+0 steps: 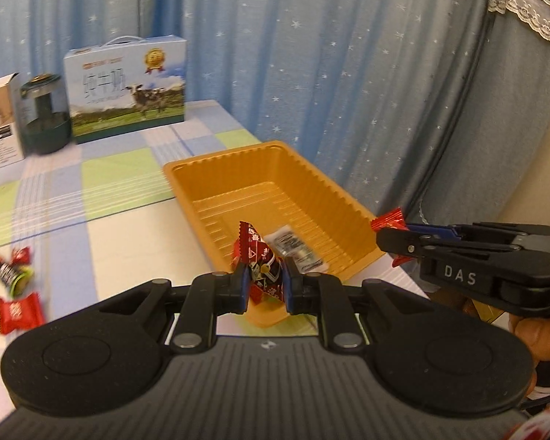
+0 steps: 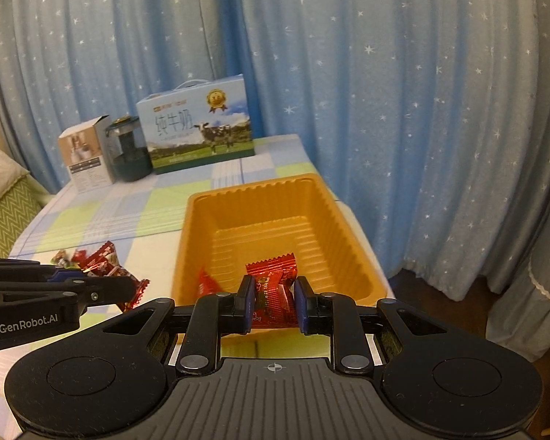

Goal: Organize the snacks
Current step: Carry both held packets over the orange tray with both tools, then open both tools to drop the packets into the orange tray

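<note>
Left tongs [image 1: 264, 286] clamped on dark-red snack [image 1: 262, 260], right tongs [image 2: 274, 306] clamped on red snack [image 2: 275, 293], both above orange tray [image 2: 348, 227]. Few snacks inside tray; several snacks [image 1: 13, 289] left on bench [image 1: 128, 220].

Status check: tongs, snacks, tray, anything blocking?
Left tongs shut on dark red snack. Right tongs shut on red snack. Orange tray ahead, nothing blocking.

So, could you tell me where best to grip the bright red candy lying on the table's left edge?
Probably across the flat middle of the red candy, coming from above: it lies flat on the table, and its crimped ends look too thin to pinch.
</note>
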The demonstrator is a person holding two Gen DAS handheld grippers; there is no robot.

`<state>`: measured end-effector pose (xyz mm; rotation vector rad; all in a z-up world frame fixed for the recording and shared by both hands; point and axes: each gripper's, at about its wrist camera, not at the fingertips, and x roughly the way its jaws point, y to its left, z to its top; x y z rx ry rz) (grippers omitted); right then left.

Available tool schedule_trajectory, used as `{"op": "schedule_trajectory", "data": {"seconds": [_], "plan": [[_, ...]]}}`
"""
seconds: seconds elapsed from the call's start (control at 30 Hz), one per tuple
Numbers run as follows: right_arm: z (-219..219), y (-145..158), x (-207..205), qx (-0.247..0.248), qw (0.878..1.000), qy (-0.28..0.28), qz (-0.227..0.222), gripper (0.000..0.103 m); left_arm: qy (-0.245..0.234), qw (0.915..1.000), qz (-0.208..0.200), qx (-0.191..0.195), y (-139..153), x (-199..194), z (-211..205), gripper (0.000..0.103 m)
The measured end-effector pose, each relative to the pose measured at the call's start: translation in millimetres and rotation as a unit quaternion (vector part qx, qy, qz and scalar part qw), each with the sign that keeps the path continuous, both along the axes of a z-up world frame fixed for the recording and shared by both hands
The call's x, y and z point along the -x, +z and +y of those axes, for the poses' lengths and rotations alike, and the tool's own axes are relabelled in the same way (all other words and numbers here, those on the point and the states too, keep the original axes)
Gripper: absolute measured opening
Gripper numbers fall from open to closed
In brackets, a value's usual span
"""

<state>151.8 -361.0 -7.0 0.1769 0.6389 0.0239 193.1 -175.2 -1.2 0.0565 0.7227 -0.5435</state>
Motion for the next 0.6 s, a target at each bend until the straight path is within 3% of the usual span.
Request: {"op": "schedule_trajectory", "data": {"seconds": [0.6], "plan": [[-31.5, -22.4, -55.0, -0.018, 1.0, -0.012, 0.017, 0.023, -0.021, 0.9995, 0.023, -0.007, -34.0, -53.3, -35.9, 0.016]]}}
